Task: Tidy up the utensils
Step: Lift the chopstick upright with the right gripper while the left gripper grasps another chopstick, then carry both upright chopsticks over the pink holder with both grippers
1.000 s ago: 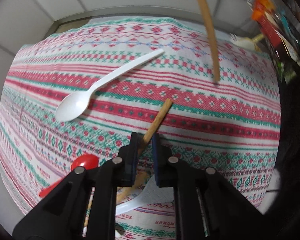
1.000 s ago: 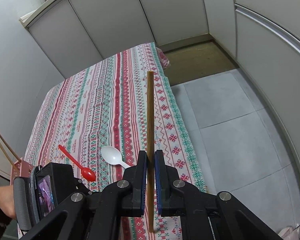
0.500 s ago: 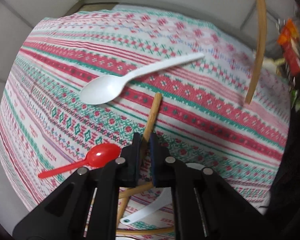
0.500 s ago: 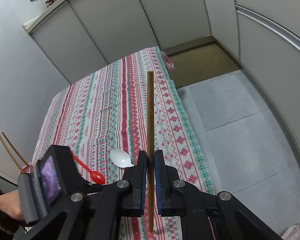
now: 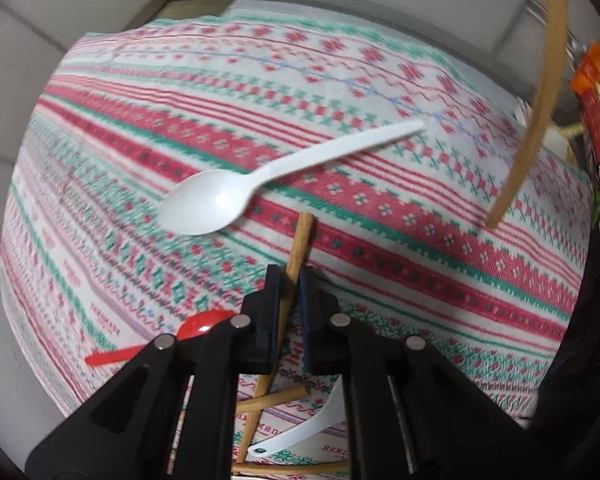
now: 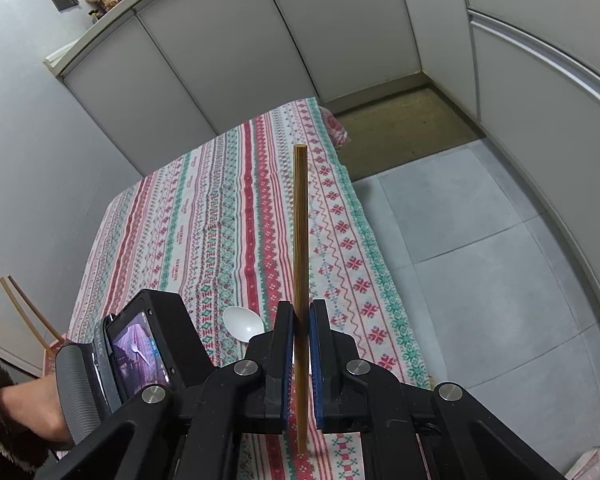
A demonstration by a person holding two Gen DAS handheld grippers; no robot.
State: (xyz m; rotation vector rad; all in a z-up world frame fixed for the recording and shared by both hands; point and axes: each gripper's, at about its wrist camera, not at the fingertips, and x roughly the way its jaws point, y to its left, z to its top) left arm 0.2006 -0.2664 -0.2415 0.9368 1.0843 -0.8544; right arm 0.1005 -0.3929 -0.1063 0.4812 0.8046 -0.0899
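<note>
- Right gripper: jaws clamped on a chopstick, a thin, straight stick of brown wood with a blunt tip; its long axis runs toward 12 o'clock, out over the striped cloth on the table.
- Left gripper: jaws nipped on a second chopstick, tip toward 12–1 o'clock, low over the cloth.
- White spoon lies flat, bowl at 8 o'clock, handle toward 2.
- Red spoon lies at 9 o'clock of the left jaws.

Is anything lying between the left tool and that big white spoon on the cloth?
Nothing lies between them, but the left tool is already shut on a chopstick, whose tip pokes toward the white spoon.
</note>
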